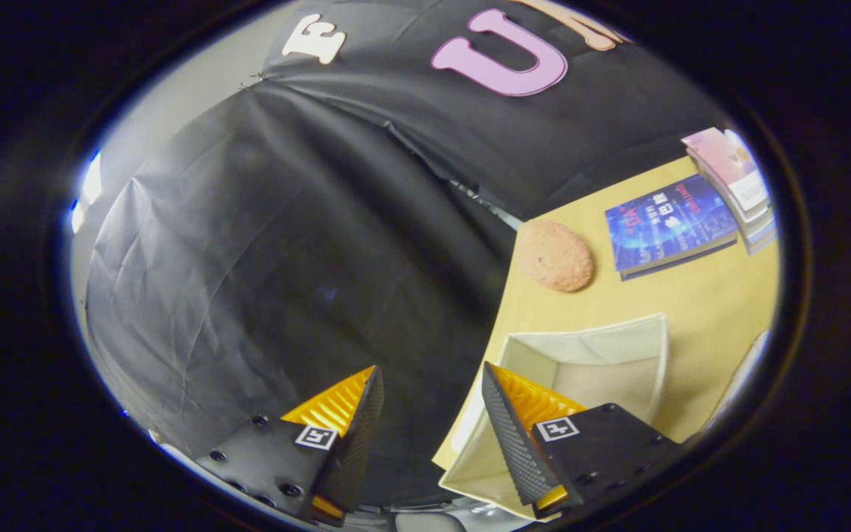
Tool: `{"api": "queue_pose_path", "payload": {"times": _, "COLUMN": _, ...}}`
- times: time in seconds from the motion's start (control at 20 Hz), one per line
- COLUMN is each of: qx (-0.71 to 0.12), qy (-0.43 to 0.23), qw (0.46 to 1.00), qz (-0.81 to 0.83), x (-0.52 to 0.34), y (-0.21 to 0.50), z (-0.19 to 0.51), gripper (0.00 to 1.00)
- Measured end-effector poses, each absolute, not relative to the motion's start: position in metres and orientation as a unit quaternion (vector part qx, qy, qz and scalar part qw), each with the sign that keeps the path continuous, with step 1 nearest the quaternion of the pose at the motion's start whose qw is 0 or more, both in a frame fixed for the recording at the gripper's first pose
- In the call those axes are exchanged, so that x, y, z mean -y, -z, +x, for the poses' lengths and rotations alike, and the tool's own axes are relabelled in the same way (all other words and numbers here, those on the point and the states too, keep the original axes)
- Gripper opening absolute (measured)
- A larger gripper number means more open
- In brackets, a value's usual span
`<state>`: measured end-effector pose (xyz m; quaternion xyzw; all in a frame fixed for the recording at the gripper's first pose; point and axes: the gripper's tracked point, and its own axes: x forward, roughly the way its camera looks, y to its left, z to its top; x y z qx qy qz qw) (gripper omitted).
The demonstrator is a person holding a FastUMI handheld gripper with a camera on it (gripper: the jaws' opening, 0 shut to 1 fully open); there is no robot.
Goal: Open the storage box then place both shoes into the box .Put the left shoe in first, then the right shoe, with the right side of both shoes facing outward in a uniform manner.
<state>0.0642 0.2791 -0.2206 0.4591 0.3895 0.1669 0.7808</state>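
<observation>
The gripper [431, 384] is hanging with its fingers spread apart and nothing between them but the black cloth wall [285, 258] beyond. The storage box [588, 369] is sitting open on the wooden table [721, 310], its mouth facing upward and its pale inside bare; one finger [521, 436] is overlapping the box's near corner. I cannot tell its long axis because of the lens bend. Beyond the box, a round pinkish pad [555, 255] is lying near the table's edge. Past the box and beside the pad, a blue book [669, 225] is lying flat, touching a small stack of books [736, 181].
</observation>
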Motion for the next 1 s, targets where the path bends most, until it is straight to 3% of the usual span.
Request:
{"api": "queue_pose_path", "payload": {"times": 0.55, "qx": -0.410, "qy": -0.052, "qw": 0.798, "qz": 0.439, "x": -0.138, "y": 0.283, "z": 0.015, "gripper": 0.82}}
{"api": "queue_pose_path", "payload": {"times": 1.0, "qx": -0.479, "qy": 0.028, "qw": 0.773, "qz": 0.415, "x": -0.063, "y": 0.358, "z": -0.070, "gripper": 0.82}}
